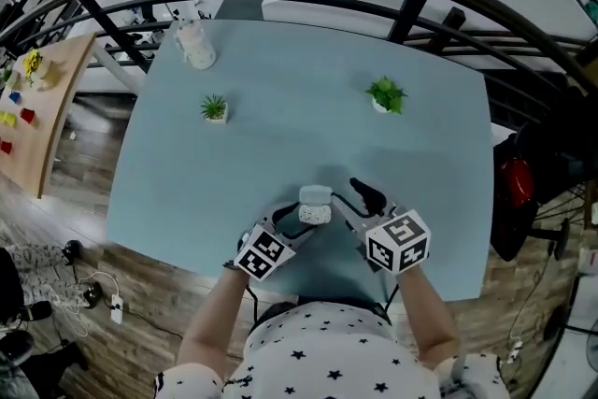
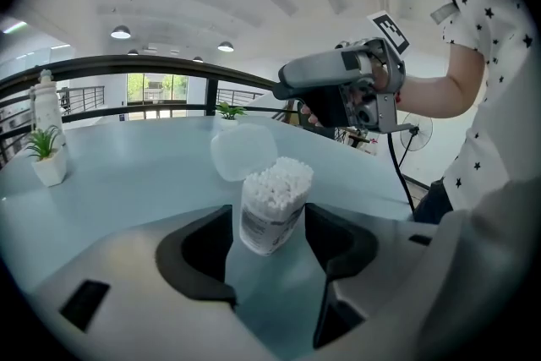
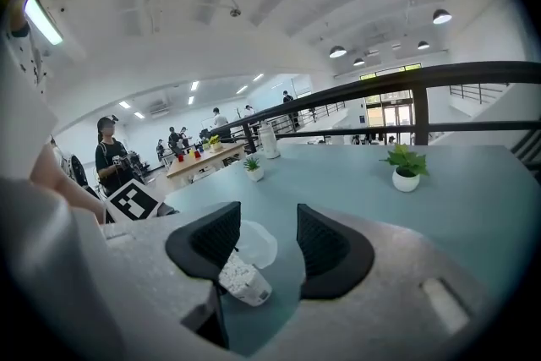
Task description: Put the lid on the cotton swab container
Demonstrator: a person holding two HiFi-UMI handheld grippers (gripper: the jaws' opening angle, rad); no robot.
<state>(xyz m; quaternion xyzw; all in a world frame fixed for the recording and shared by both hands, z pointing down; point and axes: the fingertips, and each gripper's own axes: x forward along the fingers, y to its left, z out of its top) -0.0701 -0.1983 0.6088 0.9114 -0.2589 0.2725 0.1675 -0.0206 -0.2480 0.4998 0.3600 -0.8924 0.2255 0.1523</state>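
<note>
Found the clear plastic cylindrical cotton swab container [image 2: 272, 199], packed with fluffy white tips, standing upright on the smooth pale-blue tabletop [image 2: 127, 173] between the black jaws of the left hand-held gripper [image 2: 269, 232], spread apart and not squeezing it. Saw the round translucent lid [image 2: 243, 150] just behind it. Noted the right hand-held gripper [image 3: 269, 237] with ribbed black jaws likewise apart, clamped on nothing.

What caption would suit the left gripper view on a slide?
Open left tongs flank a clear plastic container of white cotton swabs; its translucent round lid sits behind it.
</note>
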